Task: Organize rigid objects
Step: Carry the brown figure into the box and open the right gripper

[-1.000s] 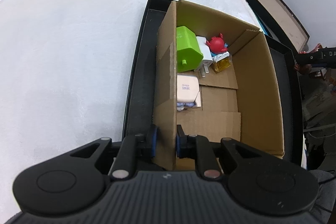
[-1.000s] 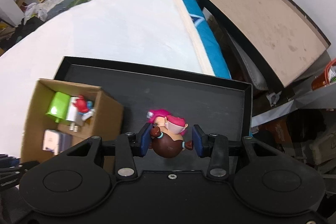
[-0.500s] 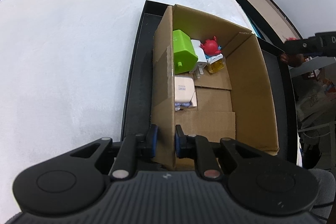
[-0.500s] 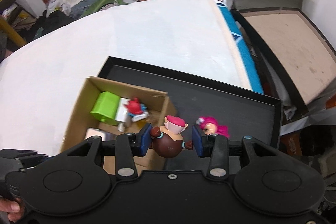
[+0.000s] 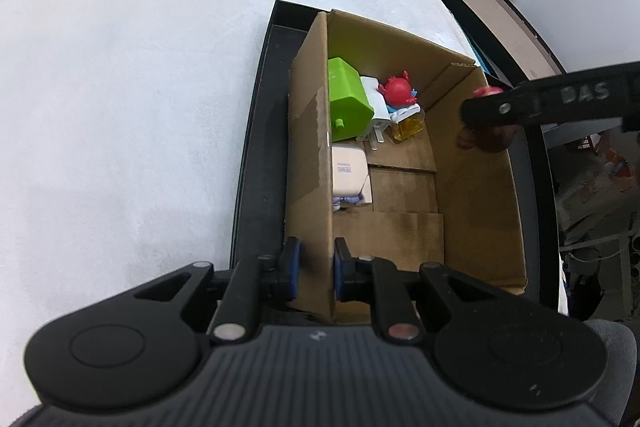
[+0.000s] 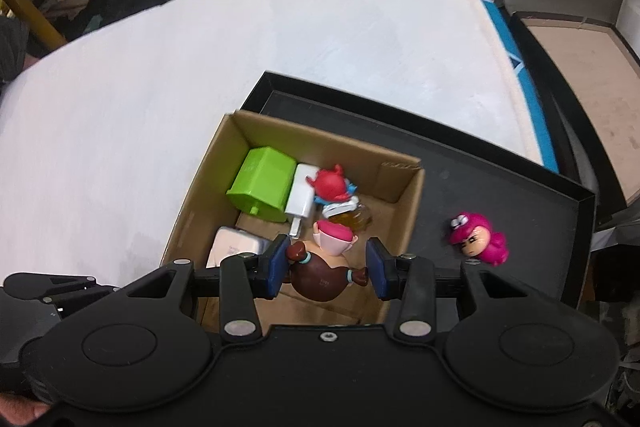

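Two grippers work over an open brown cardboard box in a black tray. Left gripper fingers pinch the box's wall. Right gripper fingers clamp a brown-haired doll figurine above the box; a pink-hooded figurine lies on the tray.

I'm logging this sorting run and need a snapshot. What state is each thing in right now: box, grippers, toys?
cardboard box: open-topped, standing in the black tray.
left gripper: shut on the box's wall.
right gripper: shut on the brown-haired figurine, held above the box.
green block: lying in the box.
white charger: in the box, beside the green block.
red crab toy: in the box.
pink figurine: lying on the tray, outside the box.
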### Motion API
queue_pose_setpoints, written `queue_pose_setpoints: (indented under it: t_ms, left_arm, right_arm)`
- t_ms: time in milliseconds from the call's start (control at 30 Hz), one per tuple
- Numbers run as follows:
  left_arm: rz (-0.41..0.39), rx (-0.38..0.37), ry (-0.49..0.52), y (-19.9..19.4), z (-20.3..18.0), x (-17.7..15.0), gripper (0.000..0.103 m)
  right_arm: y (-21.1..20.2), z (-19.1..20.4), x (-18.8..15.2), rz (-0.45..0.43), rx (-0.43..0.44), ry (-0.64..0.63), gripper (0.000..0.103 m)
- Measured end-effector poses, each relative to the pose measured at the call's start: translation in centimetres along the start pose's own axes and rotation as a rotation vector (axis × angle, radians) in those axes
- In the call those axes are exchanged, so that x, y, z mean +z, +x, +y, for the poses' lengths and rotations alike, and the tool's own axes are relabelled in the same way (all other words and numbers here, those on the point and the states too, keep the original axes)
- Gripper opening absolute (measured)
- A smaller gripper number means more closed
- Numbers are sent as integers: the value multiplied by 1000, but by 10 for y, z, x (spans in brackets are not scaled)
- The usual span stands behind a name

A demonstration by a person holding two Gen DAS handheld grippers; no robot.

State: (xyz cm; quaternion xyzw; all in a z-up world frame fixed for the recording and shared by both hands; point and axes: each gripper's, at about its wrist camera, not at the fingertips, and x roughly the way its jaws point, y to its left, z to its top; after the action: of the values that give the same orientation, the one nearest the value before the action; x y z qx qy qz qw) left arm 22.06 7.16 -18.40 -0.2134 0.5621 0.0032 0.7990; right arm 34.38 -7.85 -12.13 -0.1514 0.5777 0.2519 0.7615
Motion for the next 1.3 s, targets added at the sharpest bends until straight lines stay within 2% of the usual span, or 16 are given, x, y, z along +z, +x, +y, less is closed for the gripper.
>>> queue_pose_setpoints:
  t_ms: [333, 800, 900, 1300]
  left_arm:
    - [1, -23, -7, 1, 3, 1, 16]
    - [4, -38, -8, 3, 5, 1, 16]
    - [4, -37, -7, 3, 5, 0, 16]
    - [3, -22, -4, 3, 3, 1, 16]
  right_arm:
    - [26, 22, 1, 50, -23, -22, 41]
    - [66, 29, -5, 122, -42, 26, 42]
    - [71, 28, -6, 138, -32, 48, 45]
    - [49, 17, -10, 101, 30, 79, 45]
